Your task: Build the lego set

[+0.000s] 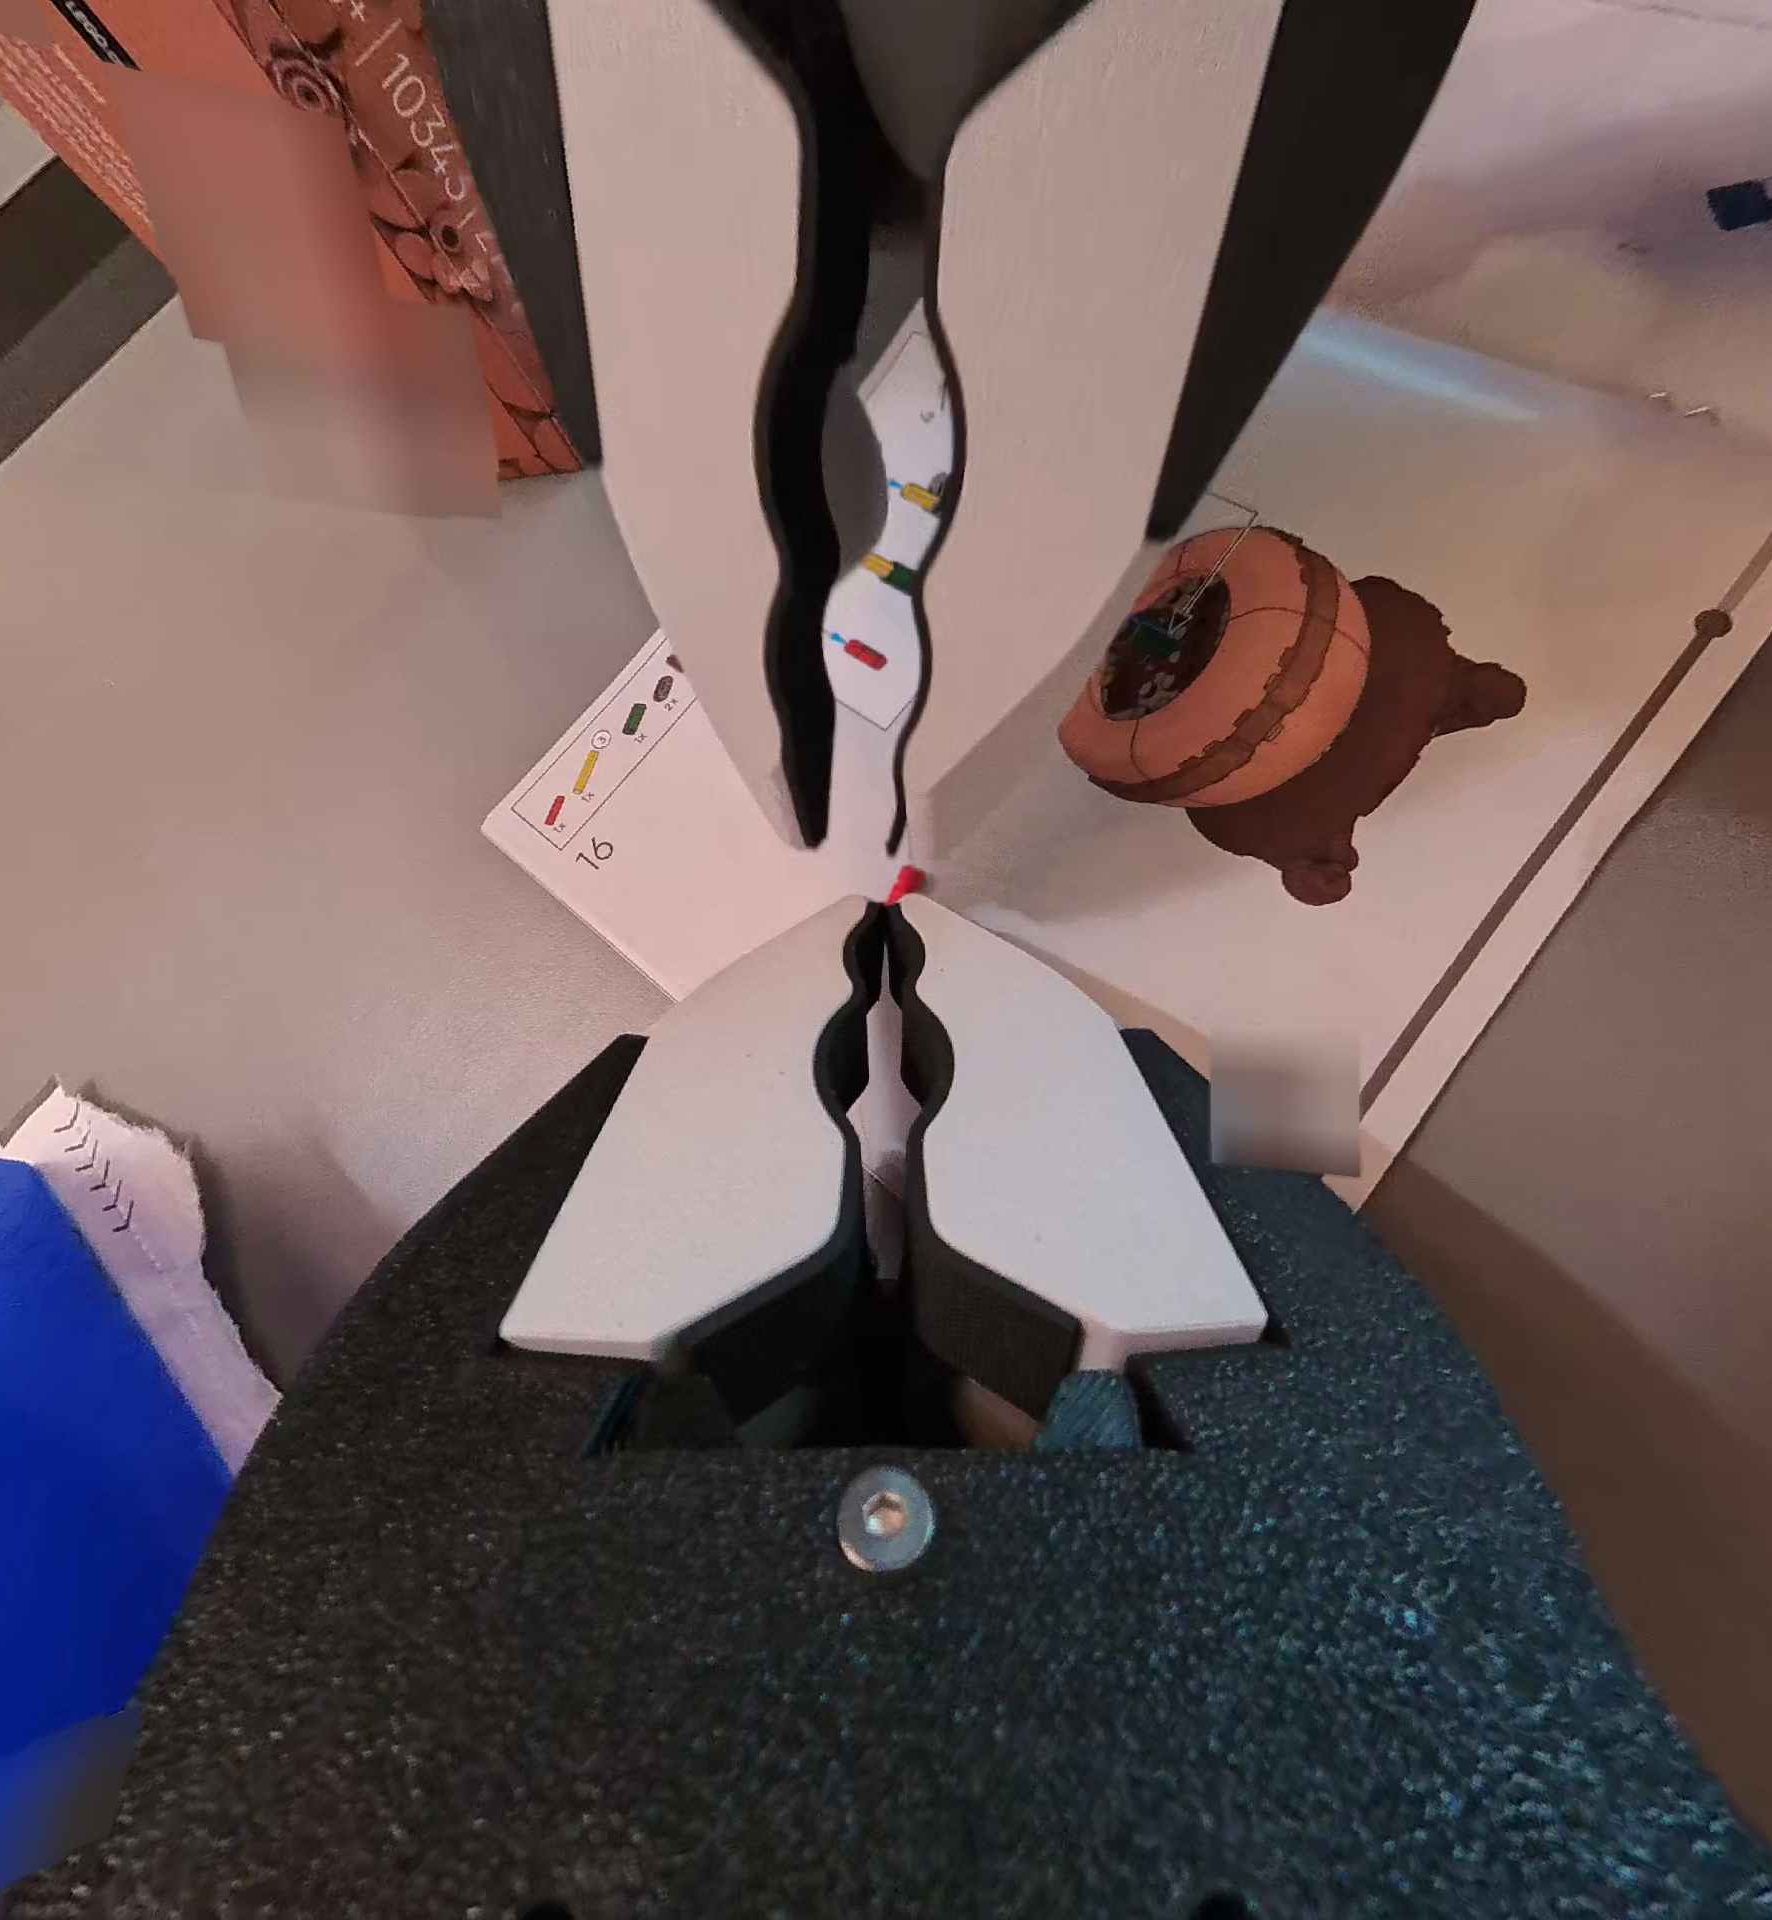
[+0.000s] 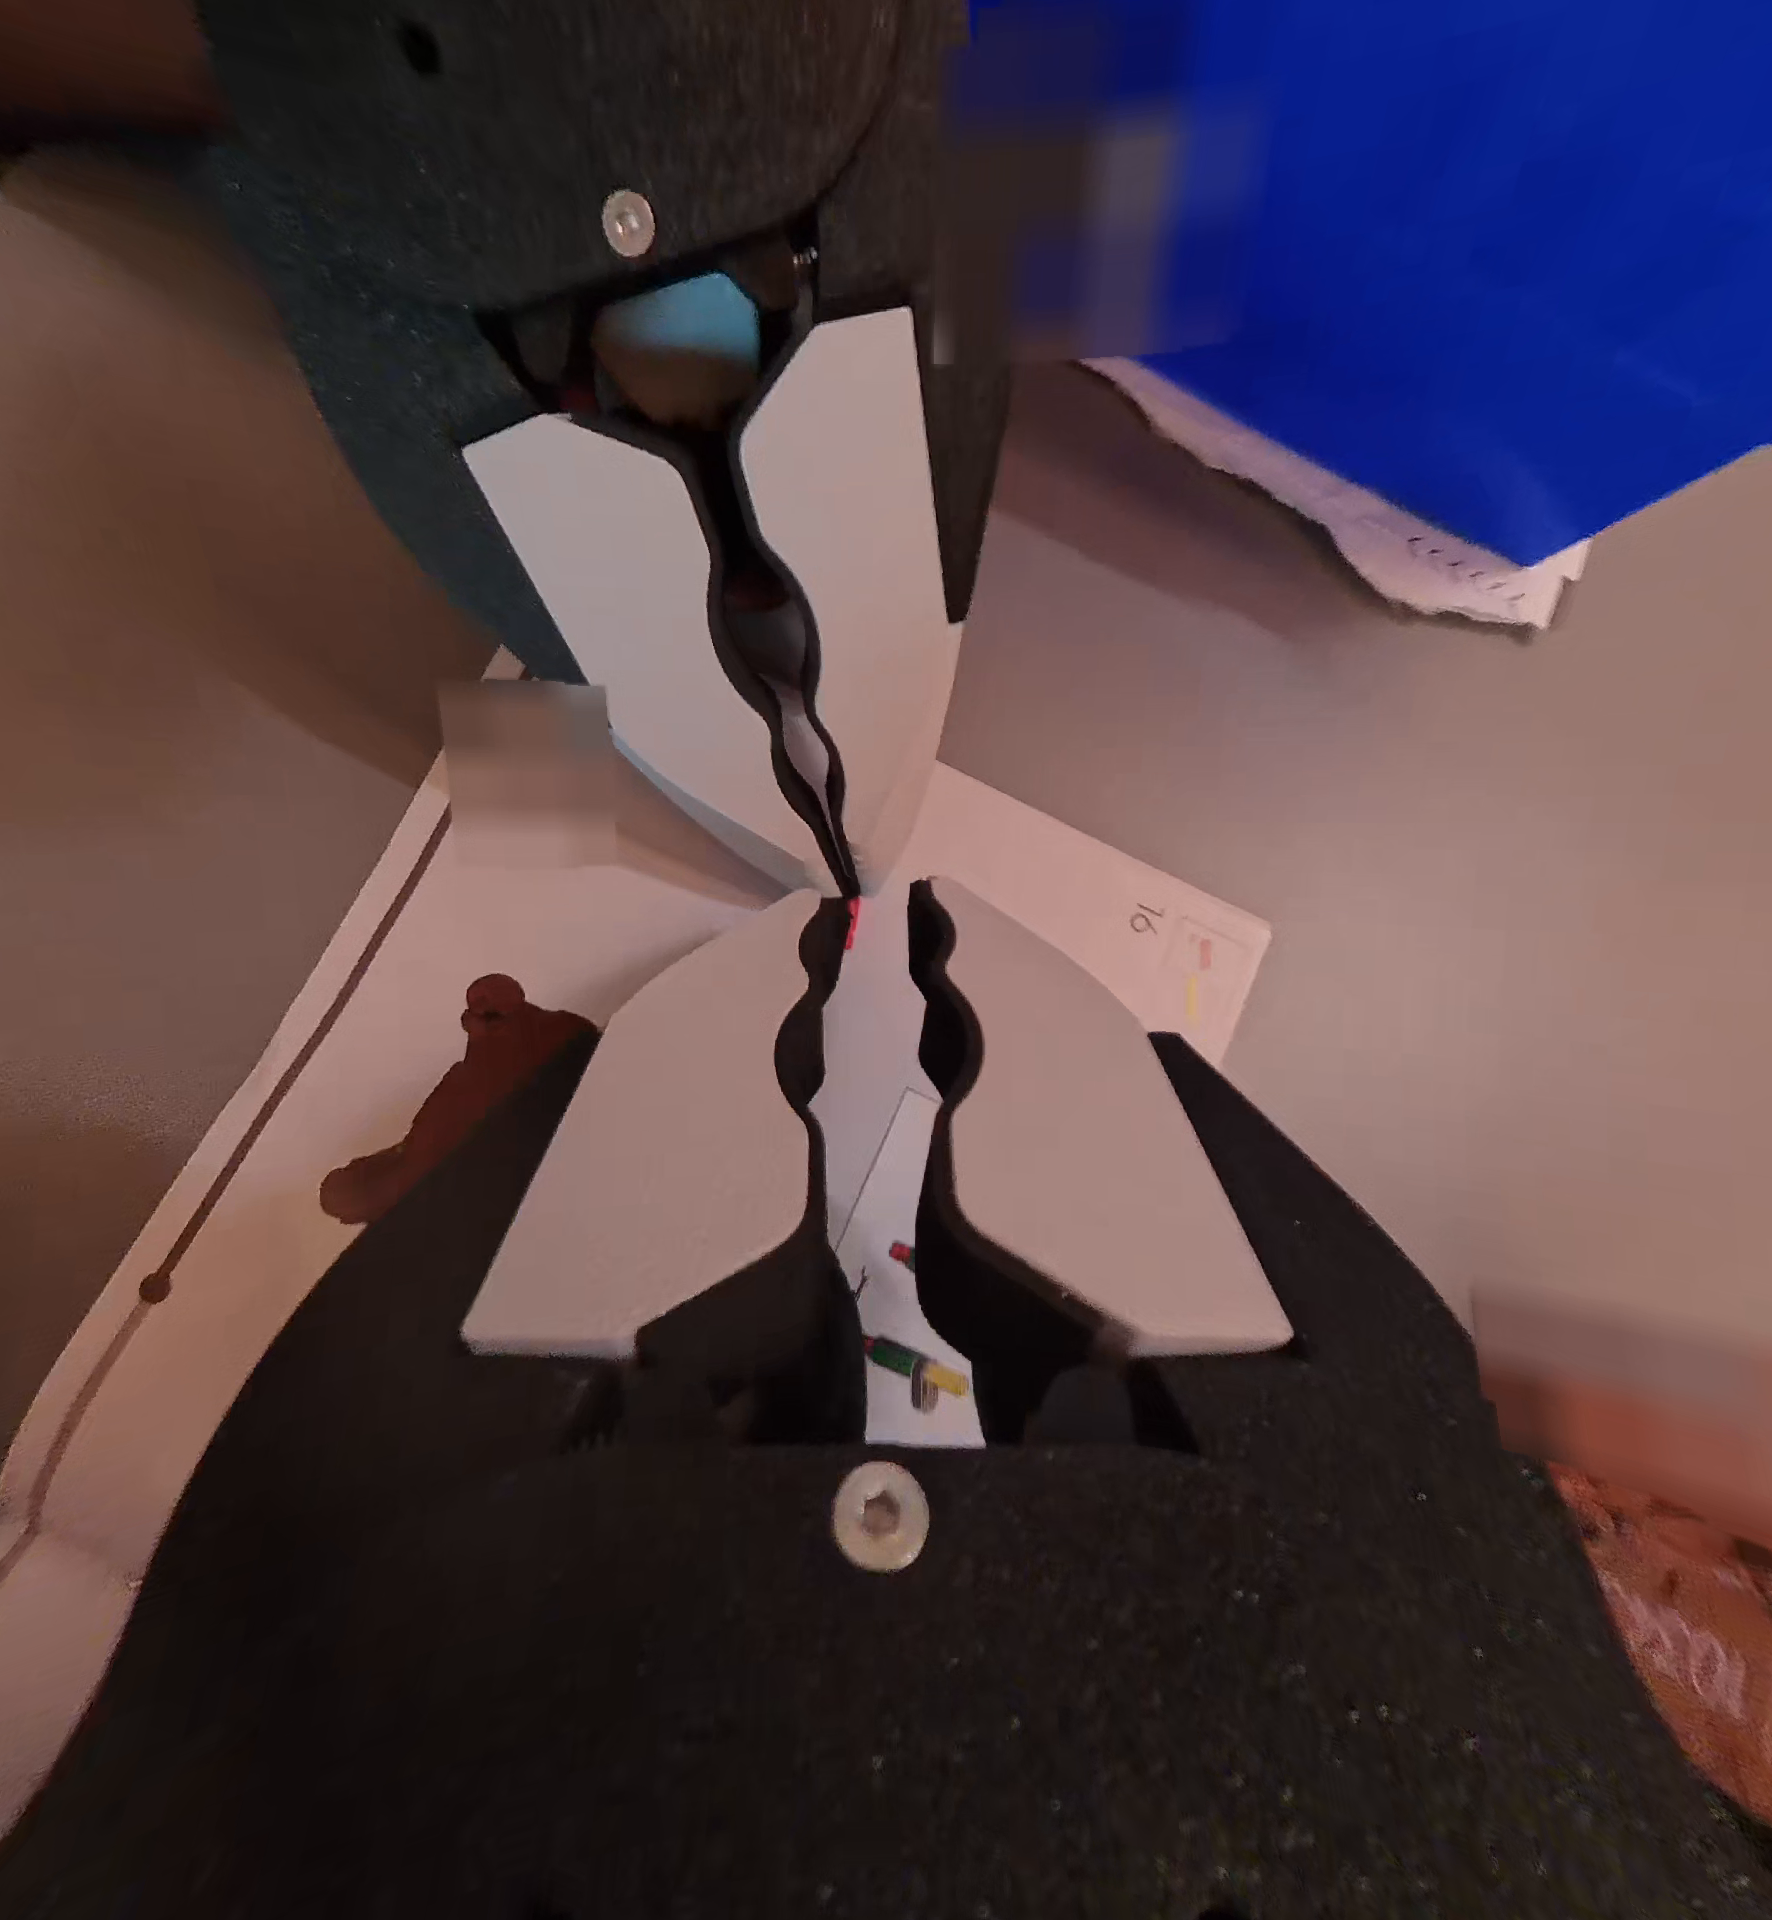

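A tiny red Lego piece (image 1: 906, 883) sticks out of the tips of my left gripper (image 1: 877, 912), which is shut on it above the open instruction booklet (image 1: 1069, 935). In the right wrist view the red piece (image 2: 854, 920) shows at the tip of the left gripper (image 2: 846, 883). My right gripper (image 2: 871, 902) is open, facing the left one tip to tip, its fingertips on either side of the red piece. In the left wrist view the right gripper (image 1: 854, 844) comes down from the top. The booklet (image 2: 1048, 883) lies on the grey table (image 1: 238, 727).
The booklet page bears a printed picture of a brown and orange model (image 1: 1266, 707). A blue box (image 1: 30, 1455) and a torn white paper bag (image 1: 134, 1195) lie at the near left. An orange set box (image 1: 425, 208) stands at the far left. Only a small space, under 4 cm, lies between the two pairs of fingers.
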